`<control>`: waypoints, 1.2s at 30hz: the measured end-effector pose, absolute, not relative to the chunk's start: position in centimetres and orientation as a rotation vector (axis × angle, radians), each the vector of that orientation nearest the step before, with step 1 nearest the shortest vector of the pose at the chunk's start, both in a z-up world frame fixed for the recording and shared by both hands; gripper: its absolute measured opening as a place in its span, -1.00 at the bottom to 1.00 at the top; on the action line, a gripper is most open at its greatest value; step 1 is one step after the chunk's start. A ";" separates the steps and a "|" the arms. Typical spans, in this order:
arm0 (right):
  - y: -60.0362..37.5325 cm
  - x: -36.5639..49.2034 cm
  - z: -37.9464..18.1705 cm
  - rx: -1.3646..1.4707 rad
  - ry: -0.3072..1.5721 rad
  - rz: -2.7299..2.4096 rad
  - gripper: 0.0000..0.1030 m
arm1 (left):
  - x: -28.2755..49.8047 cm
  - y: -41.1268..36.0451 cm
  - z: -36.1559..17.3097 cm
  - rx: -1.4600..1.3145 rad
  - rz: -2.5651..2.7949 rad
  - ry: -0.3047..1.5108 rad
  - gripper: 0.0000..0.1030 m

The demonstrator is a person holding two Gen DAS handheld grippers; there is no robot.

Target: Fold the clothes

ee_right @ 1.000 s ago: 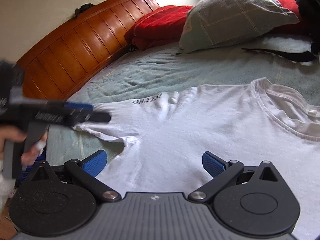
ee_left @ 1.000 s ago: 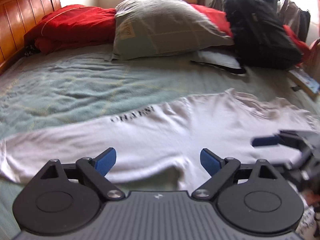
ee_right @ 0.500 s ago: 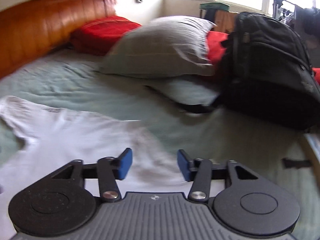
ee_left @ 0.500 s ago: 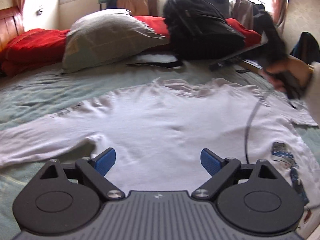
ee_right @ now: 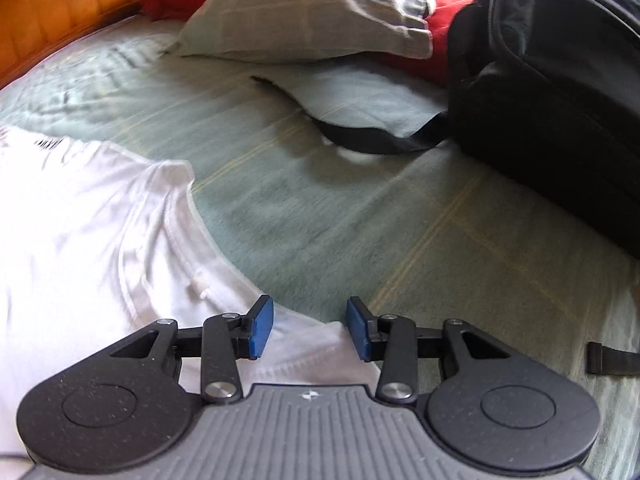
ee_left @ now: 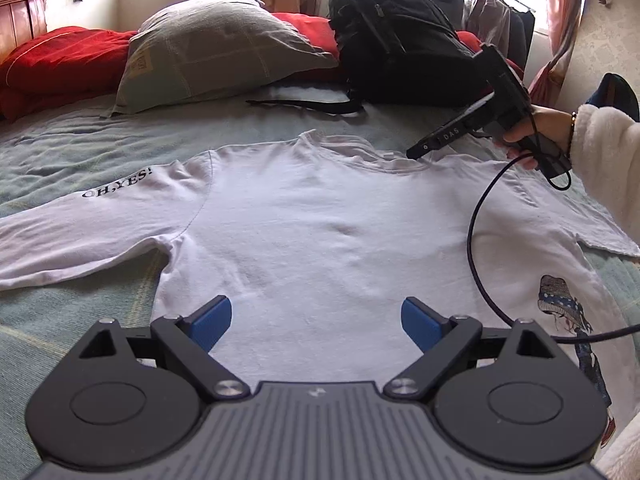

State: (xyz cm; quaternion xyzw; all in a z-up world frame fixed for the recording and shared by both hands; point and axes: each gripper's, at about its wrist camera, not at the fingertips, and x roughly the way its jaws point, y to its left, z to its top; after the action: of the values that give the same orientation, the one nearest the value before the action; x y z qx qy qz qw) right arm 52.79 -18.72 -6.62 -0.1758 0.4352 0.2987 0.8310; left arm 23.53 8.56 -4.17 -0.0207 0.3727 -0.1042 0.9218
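White long-sleeved shirt (ee_left: 320, 220) lies spread flat on the green bedspread (ee_left: 80, 136) across the middle of my left wrist view, where my left gripper (ee_left: 316, 316) stands wide open and empty over its hem, and my right hand (ee_left: 532, 136) holds the other tool at centre right. From my right wrist view, my right gripper (ee_right: 308, 328) is partly closed, gripping nothing, low centre over the shirt's collar edge (ee_right: 224, 268), with the black backpack (ee_right: 560, 80) at upper right.

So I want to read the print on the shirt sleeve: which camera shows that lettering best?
The left wrist view. There the lettering reads "OH,YES!" sharply on the white shirt's spread sleeve. The right wrist view shows only a blurred, unreadable dark scrap of the lettering at its left edge, with the shirt's collar nearer the fingers.
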 end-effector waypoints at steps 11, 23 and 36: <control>-16.1 50.2 -7.1 -0.652 0.882 0.721 -0.83 | 23.3 8.1 -4.5 -0.030 -0.207 0.781 0.79; -15.7 51.5 -6.4 -0.606 0.773 0.565 -0.95 | 22.9 8.6 -4.1 -0.043 -0.191 0.770 0.79; -16.1 52.4 -6.1 -0.607 0.834 0.634 -0.20 | 23.0 8.6 -4.6 -0.035 -0.193 0.785 0.79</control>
State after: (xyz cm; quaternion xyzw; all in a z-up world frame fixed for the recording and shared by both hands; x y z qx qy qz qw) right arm 52.40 -16.06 -6.13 -0.2852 0.3919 0.2979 0.8224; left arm 22.96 8.59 -4.58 -0.0172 0.3820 -0.0939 0.9192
